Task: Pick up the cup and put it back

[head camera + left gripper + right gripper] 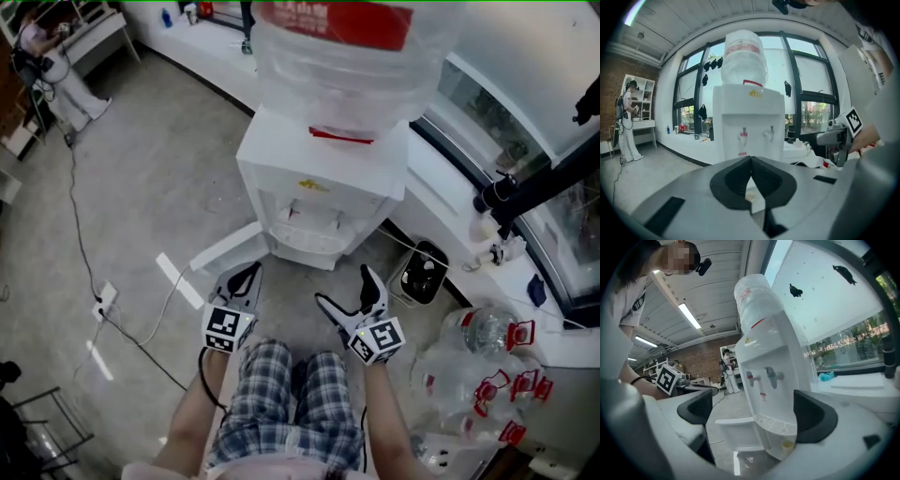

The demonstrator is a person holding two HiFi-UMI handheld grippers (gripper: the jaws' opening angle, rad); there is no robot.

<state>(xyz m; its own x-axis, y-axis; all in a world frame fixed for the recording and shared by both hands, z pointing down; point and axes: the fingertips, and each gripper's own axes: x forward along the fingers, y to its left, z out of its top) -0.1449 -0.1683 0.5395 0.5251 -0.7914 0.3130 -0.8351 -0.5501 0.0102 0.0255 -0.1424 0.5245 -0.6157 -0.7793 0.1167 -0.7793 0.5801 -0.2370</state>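
A white water dispenser (pixel 323 178) with a large bottle (pixel 342 56) on top stands in front of me. In the right gripper view a small yellowish cup (pixel 787 445) sits low in the dispenser's open bottom compartment, under the drip tray (pixel 776 423). The head view does not show the cup. My left gripper (pixel 247 274) is shut and empty, its pads meeting in the left gripper view (pixel 751 160), and it points at the dispenser (pixel 747 126). My right gripper (pixel 347 288) is open, jaws wide apart (pixel 754 416), and holds nothing. Both hover above my knees, short of the dispenser.
The dispenser's lower door (pixel 225 248) hangs open to the left. A black bin (pixel 424 274) stands right of the dispenser, with several empty water bottles (pixel 483 375) beyond it. A cable and power strip (pixel 103 300) lie on the floor at left. Far off stands a person (pixel 47 66).
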